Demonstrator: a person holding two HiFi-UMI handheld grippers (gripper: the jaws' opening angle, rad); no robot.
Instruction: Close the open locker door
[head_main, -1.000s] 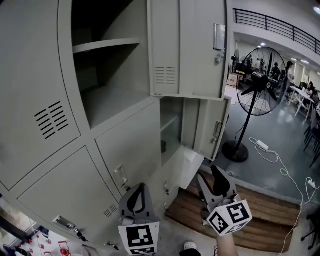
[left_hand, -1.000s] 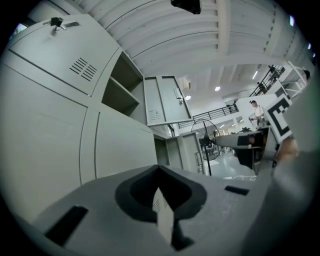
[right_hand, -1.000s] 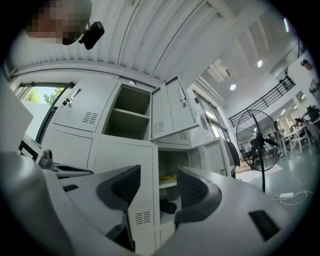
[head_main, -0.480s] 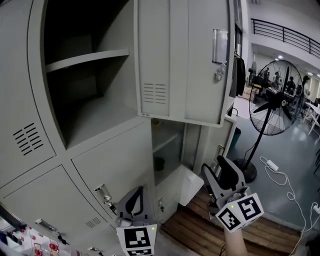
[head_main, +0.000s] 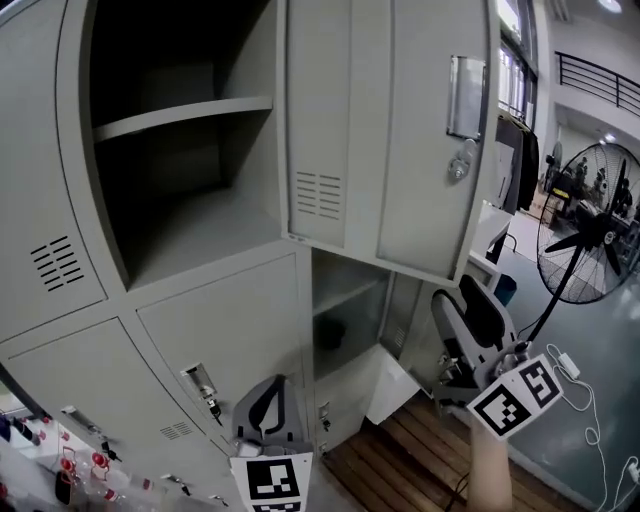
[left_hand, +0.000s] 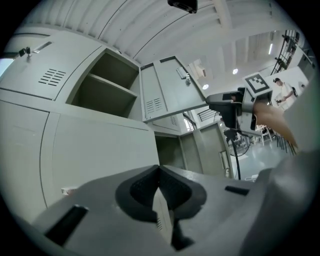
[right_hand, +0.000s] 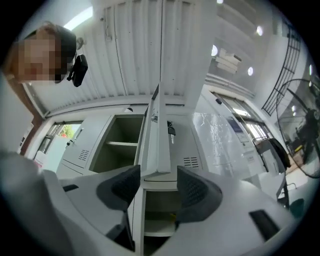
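the right gripper has been raised, over the last second, from low down in front of the lower compartment to just under the lower free corner of the open locker door. its jaws are spread apart with nothing clasped; in the right gripper view the door's thin edge is seen end-on through the gap, beyond the pads. whether the corner is already touched cannot be told.

the door itself is judged not to have been moved yet. it stands swung out from the right edge of the upper compartment, whose shelf and dark interior are fully exposed. so the closing push is taken as not yet begun, though the gripper is now placed for it. a press on the door's outer face near the latch side, towards the compartment, is what seems to be called for.

the left gripper is held low by the bottom lockers, jaws pressed together on nothing, and is taking no part.

against the earlier pictures, the lockers are seen closer and from a higher aim. the door fills more of the head view, and less of the floor is shown.
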